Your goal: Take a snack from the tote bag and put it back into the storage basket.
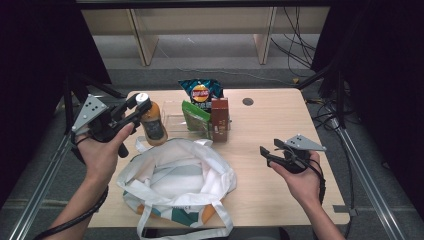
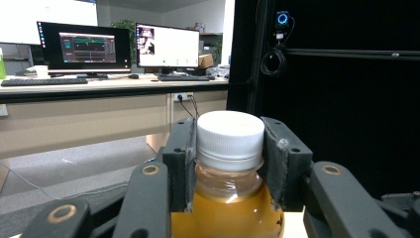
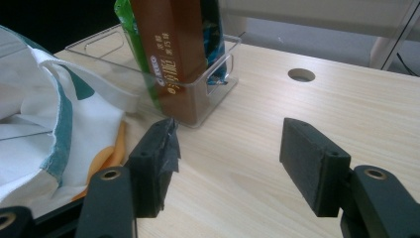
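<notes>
- The bottle of amber drink is clamped at its white cap by the left hand-held gripper; the two pads are seen pressed against the cap's sides in the left gripper view.
- The bottle stands upright at about ten o'clock on the surface, just beside the clear tray and at the far edge of the white cloth bag. Whether its base rests on the wood or is lifted slightly cannot be told.
- The step in hand is judged to be the picking up of the bottle, with the bag as the likely place for it.
- The next move calls for the bottle to be raised clear of the tray and carried toward six o'clock, over the bag's open mouth, then lowered upright before the grip is released. The bag's loose rim and handles may need to be kept out of the way.
- The right hand-held gripper is held at about three o'clock with its jaws apart and nothing between them.
- In the tray a brown carton is stood on end; white lettering in Chinese characters runs down its side, but it cannot be read with certainty.
- A blue crisp packet with a round red and yellow logo and a green packet are also held in the tray; their wording is too small to be read.
</notes>
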`<state>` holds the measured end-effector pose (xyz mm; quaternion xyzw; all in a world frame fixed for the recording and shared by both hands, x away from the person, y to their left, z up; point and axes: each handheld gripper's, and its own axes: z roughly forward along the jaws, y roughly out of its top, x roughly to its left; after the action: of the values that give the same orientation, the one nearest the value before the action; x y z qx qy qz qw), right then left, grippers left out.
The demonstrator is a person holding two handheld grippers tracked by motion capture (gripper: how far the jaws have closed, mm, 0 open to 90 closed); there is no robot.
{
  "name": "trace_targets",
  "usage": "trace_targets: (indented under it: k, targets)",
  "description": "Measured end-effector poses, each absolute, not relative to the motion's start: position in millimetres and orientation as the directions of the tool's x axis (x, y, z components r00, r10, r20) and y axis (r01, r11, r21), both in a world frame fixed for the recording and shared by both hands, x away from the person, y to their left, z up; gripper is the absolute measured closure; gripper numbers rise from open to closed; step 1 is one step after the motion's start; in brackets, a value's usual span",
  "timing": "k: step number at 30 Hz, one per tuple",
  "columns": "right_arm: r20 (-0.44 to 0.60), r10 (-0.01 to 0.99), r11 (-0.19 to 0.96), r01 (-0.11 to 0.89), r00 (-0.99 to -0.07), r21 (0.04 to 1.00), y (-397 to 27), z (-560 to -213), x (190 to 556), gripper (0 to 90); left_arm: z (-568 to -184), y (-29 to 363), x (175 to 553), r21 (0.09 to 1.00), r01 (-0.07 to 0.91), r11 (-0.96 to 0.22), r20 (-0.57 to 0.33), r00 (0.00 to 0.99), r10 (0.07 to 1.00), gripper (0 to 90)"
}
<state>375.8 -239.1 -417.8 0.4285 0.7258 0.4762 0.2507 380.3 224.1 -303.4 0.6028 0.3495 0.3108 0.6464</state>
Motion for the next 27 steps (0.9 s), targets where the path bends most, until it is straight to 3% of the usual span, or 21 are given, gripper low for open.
trace_targets:
  k: [27]
  targets:
    - [0.071, 0.864, 0.156, 0.399, -0.499, 0.904, -237.8, -418.6, 374.9, 40.0, -297.3, 226.7, 402.2, 0.997, 0.017, 0.077, -0.073, 0.546, 0.835, 59.0]
